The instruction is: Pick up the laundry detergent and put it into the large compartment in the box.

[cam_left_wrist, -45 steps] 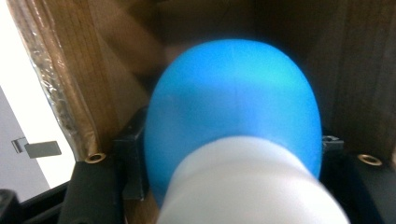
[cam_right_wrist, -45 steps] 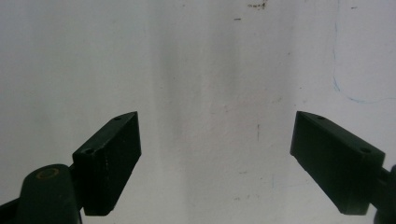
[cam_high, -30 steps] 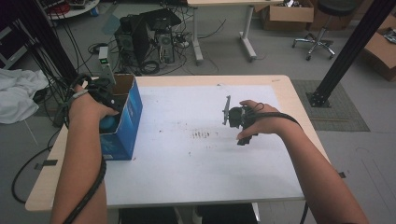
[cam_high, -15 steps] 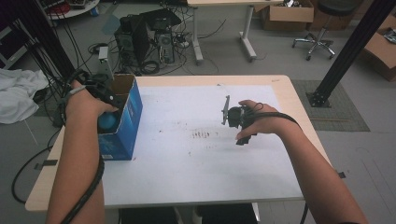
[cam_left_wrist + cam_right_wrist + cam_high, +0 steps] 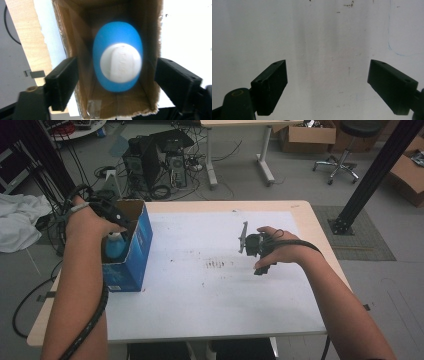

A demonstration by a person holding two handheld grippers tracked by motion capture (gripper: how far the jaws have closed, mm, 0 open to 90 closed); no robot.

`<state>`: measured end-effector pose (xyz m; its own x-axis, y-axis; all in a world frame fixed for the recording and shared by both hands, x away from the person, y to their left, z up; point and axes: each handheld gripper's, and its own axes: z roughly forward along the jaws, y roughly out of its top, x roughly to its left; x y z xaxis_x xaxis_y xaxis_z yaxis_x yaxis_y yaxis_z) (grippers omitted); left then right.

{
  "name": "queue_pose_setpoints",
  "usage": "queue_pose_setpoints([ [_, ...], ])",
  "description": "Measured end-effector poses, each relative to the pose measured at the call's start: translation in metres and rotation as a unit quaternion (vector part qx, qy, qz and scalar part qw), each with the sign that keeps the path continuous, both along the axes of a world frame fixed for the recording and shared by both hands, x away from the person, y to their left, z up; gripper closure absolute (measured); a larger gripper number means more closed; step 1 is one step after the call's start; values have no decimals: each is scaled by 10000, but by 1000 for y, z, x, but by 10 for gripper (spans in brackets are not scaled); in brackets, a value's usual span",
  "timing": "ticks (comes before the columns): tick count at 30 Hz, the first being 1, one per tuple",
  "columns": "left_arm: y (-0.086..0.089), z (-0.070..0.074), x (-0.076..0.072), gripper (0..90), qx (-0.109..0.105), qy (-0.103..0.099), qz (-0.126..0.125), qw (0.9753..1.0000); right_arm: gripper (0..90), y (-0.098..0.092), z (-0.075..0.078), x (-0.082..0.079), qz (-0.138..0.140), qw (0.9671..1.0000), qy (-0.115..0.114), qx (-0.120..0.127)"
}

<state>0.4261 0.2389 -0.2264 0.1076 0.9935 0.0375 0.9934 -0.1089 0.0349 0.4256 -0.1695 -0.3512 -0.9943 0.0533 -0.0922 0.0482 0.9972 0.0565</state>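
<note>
A blue bottle (image 5: 117, 56) with a white cap (image 5: 121, 63) stands inside an open blue cardboard box (image 5: 131, 255) at the table's left edge. In the high view the bottle (image 5: 114, 247) shows just below my left hand. My left gripper (image 5: 117, 72) hovers over the box mouth, open. Its jaws stand wide, one past each box wall, and touch nothing. The bottle looks blurred in the left gripper view. My right gripper (image 5: 245, 237) is held over the white table sheet (image 5: 200, 290) right of centre. In the right gripper view it (image 5: 328, 72) is open with nothing between its jaws.
The white sheet (image 5: 319, 37) carries small dark specks and a faint blue pen line. The wooden table edge (image 5: 27, 37) runs beside the box. Computer towers (image 5: 160, 165), cables and a black post (image 5: 370, 175) stand on the floor beyond the table.
My left hand has drawn back slightly toward the far left over the box, and the blue bottle now shows lower inside it. The right hand has hardly moved.
</note>
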Motion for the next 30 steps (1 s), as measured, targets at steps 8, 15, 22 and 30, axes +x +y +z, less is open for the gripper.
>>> queue_pose_setpoints([
  [8,-7,17,-5,149,19,-104,-125,9999,166,-1,2,-1,15,10000,-7,20],
  [15,-12,29,-10,104,63,-70,-218,9997,166,-1,3,-1,20,10000,-6,81],
  [22,-14,37,-13,71,96,-111,-295,9995,166,-2,5,-2,18,10000,-26,77],
  [30,-19,39,-16,1,48,0,-463,9989,166,-3,7,-4,9,10000,-31,89],
])
